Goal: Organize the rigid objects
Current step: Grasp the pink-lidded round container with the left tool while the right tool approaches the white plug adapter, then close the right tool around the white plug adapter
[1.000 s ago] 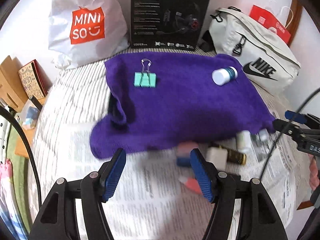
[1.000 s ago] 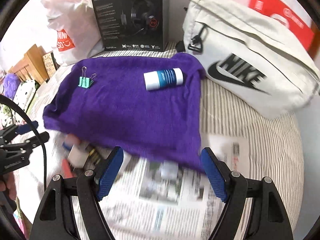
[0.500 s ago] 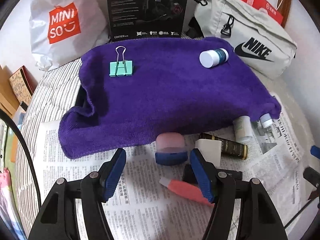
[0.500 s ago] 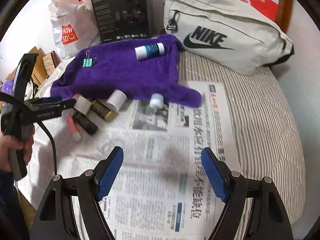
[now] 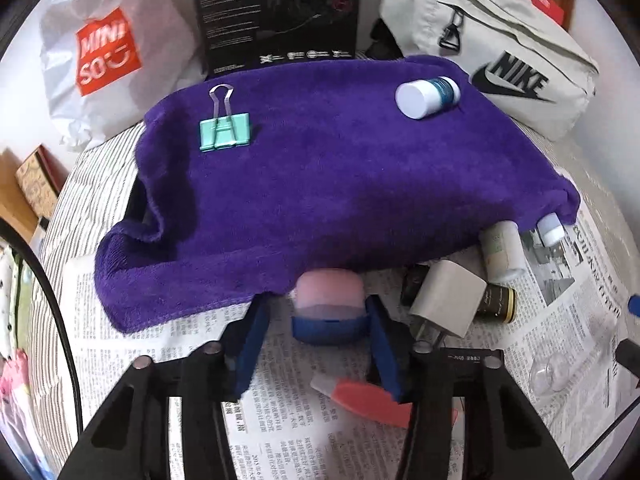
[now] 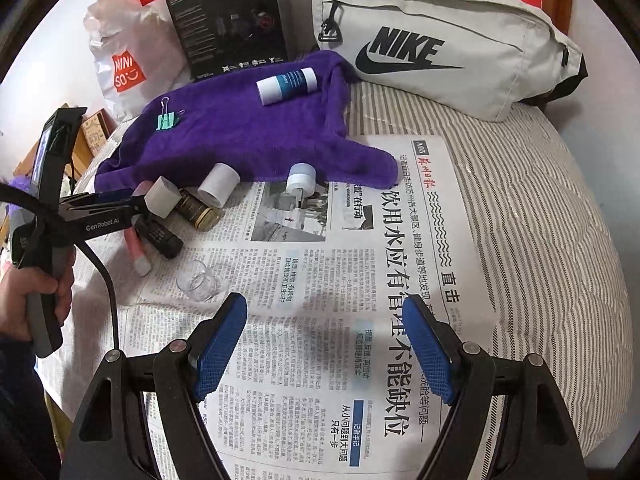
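The left gripper (image 5: pixel 316 336) is closing its jaws around the pink-and-blue case (image 5: pixel 329 307), which is lying on the newspaper (image 6: pixel 360 280) against the near edge of the purple towel (image 5: pixel 340 184); the right pad is touching the case while the left pad is still standing clear of it. The right gripper (image 6: pixel 324 344) is hovering spread wide over bare newsprint, grasping nothing. On the towel (toward its far side) a green binder clip (image 5: pixel 225 130) and a white bottle (image 5: pixel 426 97) are lying well apart.

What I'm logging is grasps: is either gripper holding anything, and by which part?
Nothing held yet. The left gripper is closing its jaws around the blue base of the pink-and-blue case; the right gripper is open, empty.
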### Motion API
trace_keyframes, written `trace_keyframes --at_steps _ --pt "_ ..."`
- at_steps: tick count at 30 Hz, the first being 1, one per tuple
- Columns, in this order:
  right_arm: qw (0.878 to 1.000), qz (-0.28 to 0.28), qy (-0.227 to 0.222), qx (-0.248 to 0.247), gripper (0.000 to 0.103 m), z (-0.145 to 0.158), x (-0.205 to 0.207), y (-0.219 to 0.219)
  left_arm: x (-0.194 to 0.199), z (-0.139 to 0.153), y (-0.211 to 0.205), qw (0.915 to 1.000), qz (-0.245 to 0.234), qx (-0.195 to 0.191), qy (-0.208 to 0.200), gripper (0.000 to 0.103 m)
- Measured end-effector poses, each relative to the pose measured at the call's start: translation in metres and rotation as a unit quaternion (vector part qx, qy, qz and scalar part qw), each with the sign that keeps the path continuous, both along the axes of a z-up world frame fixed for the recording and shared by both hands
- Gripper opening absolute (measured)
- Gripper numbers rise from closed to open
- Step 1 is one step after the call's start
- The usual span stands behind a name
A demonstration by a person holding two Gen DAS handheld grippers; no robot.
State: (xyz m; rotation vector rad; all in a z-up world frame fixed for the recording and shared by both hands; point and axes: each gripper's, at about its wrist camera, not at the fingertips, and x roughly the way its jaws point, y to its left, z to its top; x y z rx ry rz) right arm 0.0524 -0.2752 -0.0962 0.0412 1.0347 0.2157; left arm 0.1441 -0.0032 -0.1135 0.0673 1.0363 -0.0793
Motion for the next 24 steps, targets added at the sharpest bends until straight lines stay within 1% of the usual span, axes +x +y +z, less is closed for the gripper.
trace_keyframes --at_steps 6,8,10,11,13,15,17,18,20,22,24 --pt "1.000 -0.001 0.005 0.007 0.080 -0.006 0.002 -0.001 0.002 0.000 -0.004 1.0000 -0.004 0.006 -0.005 0.044" --pt "1.000 -0.006 0.008 0.014 0.080 -0.009 0.006 -0.001 0.002 0.001 -0.005 0.9999 -0.011 -0.001 -0.005 0.035" --pt "1.000 -0.007 0.012 0.021 0.079 -0.009 0.010 -0.001 0.000 0.002 -0.004 0.9999 -0.014 -0.005 -0.002 0.035" --pt "1.000 -0.005 0.011 0.023 0.079 -0.009 0.012 -0.001 -0.001 0.003 -0.002 0.9999 -0.013 -0.002 -0.003 0.035" --pt "1.000 -0.002 0.004 0.022 0.079 -0.007 0.019 0.001 -0.007 0.005 0.004 0.9998 -0.006 0.015 -0.010 0.035" --pt "1.000 -0.003 -0.002 0.014 0.080 -0.006 0.028 0.004 -0.012 0.005 0.013 0.9997 0.006 0.023 -0.006 0.035" --pt "1.000 -0.005 -0.005 0.012 0.079 -0.007 0.038 0.007 -0.016 0.005 0.027 0.9997 0.022 0.011 -0.002 0.035" --pt "1.000 -0.007 -0.008 0.011 0.079 -0.007 0.044 0.009 -0.018 0.005 0.035 0.9996 0.029 -0.002 -0.004 0.035" --pt "1.000 -0.006 -0.018 0.011 0.079 -0.008 0.055 0.013 -0.021 0.004 0.043 0.9995 0.032 -0.007 -0.006 0.035" --pt "1.000 -0.005 -0.019 0.003 0.076 -0.012 0.066 0.019 -0.023 0.004 0.045 0.9996 0.024 -0.008 -0.012 0.035" --pt "1.000 -0.004 -0.015 -0.001 0.058 -0.018 0.077 0.024 -0.025 0.004 0.044 0.9997 0.017 -0.002 -0.015 0.035"
